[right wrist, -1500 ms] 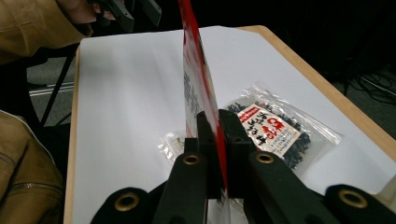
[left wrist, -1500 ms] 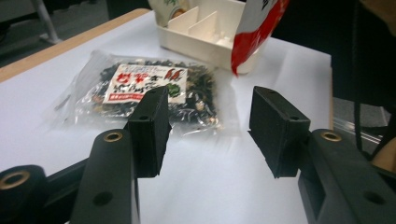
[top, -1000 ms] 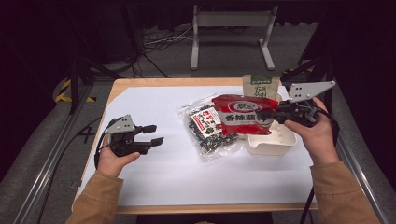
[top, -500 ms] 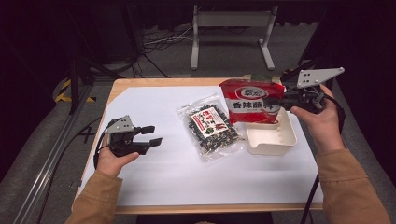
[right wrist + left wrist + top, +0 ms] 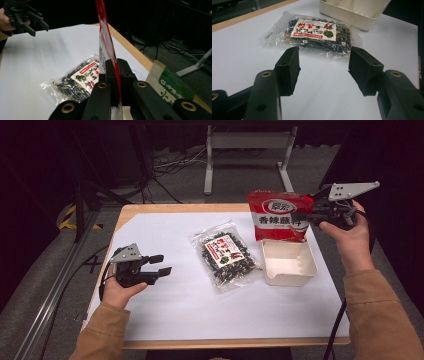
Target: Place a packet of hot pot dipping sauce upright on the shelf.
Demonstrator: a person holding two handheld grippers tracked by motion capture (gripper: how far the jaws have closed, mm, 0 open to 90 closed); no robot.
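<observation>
Red snack packet (image 5: 277, 215) held up in the air above the far right of the table, hanging upright over the far edge of the cream tray (image 5: 289, 265), pinched at its right edge by the right gripper (image 5: 306, 215). Jaws clamped tight on the packet, seen edge-on in the right gripper view (image 5: 106, 42) as a thin red sheet rising from between the two black pads. Cream tray below, sitting on the white sheet (image 5: 170, 310) at the right side, its inside bare as far as could be seen, with a low divider rib on one wall. Just left of the tray, touching or nearly touching its near corner, a clear bag of dark dried bits (image 5: 227, 255) with a red-and-white label, lying flat at a slant. Same bag close ahead in the left gripper view (image 5: 312, 35), the tray's corner (image 5: 352, 11) behind it. Left gripper (image 5: 160, 264) resting low at the left edge of the sheet, well apart from the bag, jaws spread with nothing between the pads but bare white sheet. In the right gripper view, a green-and-white packet (image 5: 172, 86) lying at the table's far edge beside the clamped jaws. Wooden table rim (image 5: 170, 208) showing along the far side.
</observation>
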